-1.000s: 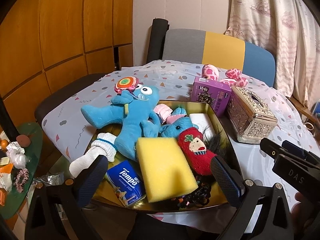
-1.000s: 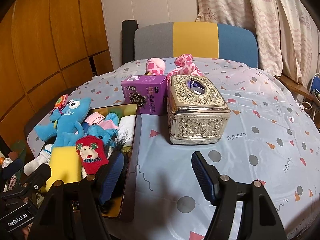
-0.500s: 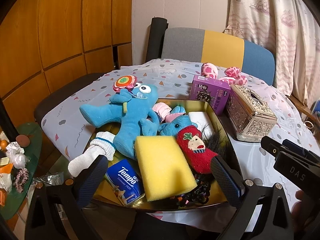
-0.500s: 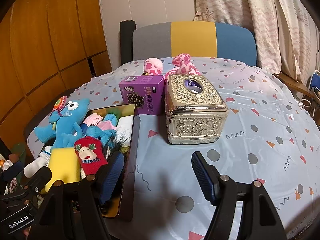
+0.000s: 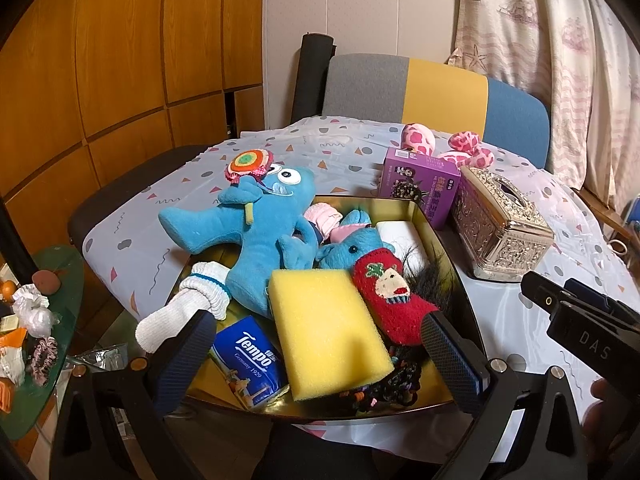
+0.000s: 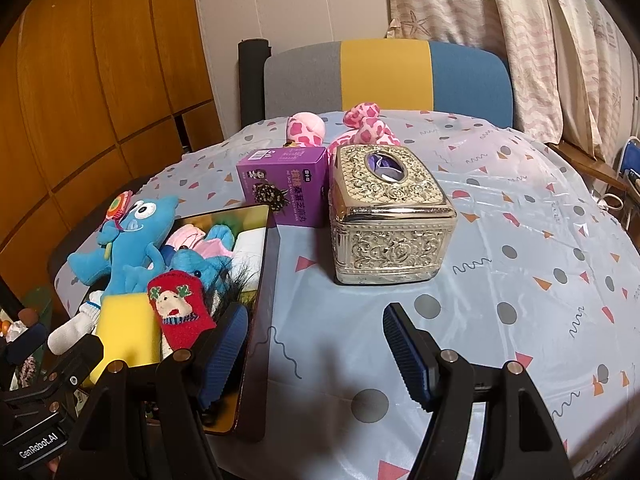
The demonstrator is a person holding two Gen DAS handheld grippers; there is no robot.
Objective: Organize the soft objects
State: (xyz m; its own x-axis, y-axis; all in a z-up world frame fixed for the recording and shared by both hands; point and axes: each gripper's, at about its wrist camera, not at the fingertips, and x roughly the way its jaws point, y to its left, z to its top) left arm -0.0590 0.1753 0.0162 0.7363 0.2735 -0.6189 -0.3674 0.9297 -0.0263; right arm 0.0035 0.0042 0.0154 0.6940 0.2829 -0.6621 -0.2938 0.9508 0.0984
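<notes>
Left gripper (image 5: 320, 354) is hovering level at the tray's (image 5: 400, 206) near rim, jaws spread wide and gripping nothing, yellow sponge (image 5: 326, 328) lying between them. Right gripper (image 6: 316, 346) is hanging over bare tabletop (image 6: 520, 260), jaws likewise apart. Risk: the overfilled pile is spilling; nudging the blue plush toy (image 5: 256, 228) beyond could tip it out.

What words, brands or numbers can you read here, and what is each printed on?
"Tempo" and "Germany 1929": tissue pack.
"DAS": right tool, seen from the left wrist.
"GenRobot.AI": left tool, seen from the right wrist.
Purple box: print too small to read.
</notes>
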